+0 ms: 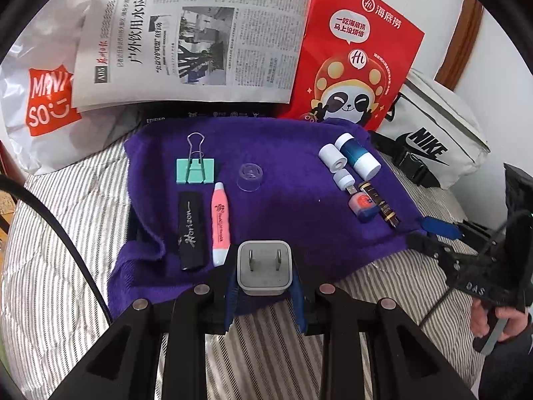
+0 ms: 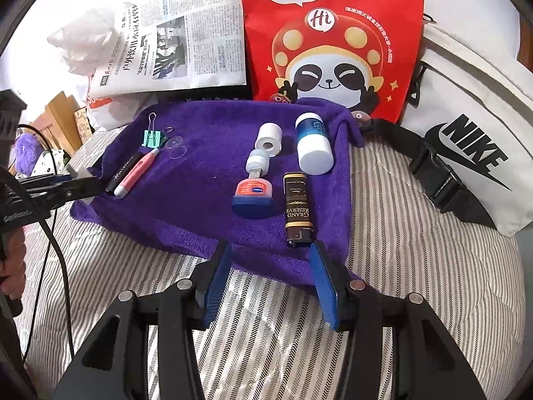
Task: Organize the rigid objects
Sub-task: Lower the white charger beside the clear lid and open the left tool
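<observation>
My left gripper [image 1: 265, 283] is shut on a grey wall charger plug [image 1: 265, 268], prongs facing the camera, at the near edge of the purple towel [image 1: 283, 206]. On the towel lie a green binder clip [image 1: 195, 170], a black Horizon stick [image 1: 191, 230], a pink pen [image 1: 220, 223], a clear cap [image 1: 250, 176], white rolls [image 1: 333, 158], a blue-white bottle [image 1: 358, 156], a small Vaseline jar [image 1: 362, 208] and a lighter [image 1: 379, 205]. My right gripper [image 2: 269, 280] is open and empty, just short of the lighter [image 2: 297, 208] and jar [image 2: 253, 196].
A newspaper [image 1: 193, 40], red panda bag [image 1: 353, 56], white Miniso bag [image 1: 43, 100] and white Nike bag [image 1: 433, 143] stand behind the towel. Striped bedding [image 2: 416, 266] surrounds it. A black cable [image 2: 56, 250] hangs at the left.
</observation>
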Demonstrator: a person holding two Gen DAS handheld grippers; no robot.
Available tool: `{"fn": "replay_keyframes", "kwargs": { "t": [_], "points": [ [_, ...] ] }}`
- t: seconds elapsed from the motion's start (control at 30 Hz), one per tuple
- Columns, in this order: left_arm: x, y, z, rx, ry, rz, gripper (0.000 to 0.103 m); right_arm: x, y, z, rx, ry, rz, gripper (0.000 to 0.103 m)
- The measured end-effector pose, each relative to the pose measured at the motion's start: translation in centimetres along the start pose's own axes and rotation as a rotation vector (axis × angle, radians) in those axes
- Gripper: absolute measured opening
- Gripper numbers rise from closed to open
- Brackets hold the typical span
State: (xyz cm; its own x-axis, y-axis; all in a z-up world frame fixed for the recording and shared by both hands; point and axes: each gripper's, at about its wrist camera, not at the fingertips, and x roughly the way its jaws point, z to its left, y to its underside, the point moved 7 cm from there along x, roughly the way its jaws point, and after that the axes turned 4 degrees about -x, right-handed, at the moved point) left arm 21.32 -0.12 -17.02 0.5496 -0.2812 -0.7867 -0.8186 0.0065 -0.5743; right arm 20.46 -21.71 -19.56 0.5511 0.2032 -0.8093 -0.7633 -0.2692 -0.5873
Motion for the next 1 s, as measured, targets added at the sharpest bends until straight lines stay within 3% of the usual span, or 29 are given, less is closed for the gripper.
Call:
{"fn": "replay_keyframes", "kwargs": {
  "t": [0.4, 0.73, 1.0],
  "points": [
    [2.8, -1.9, -1.7, 0.044, 0.0, 0.034, 0.026, 0.4, 0.0, 0.1, -0.02, -0.001, -0.033, 0.052],
    [6.0, -3.4, -1.5, 0.066, -0.047, 0.068, 0.026, 1.3, -0.5, -0.8, 0.076, -0.074, -0.025, 0.052],
    [8.6, -4.0, -1.1, 0.075, -0.119, 0.104, 0.026, 1.9, -0.7, -0.7, 0.069, -0.058, -0.016, 0.052]
  ]
}}
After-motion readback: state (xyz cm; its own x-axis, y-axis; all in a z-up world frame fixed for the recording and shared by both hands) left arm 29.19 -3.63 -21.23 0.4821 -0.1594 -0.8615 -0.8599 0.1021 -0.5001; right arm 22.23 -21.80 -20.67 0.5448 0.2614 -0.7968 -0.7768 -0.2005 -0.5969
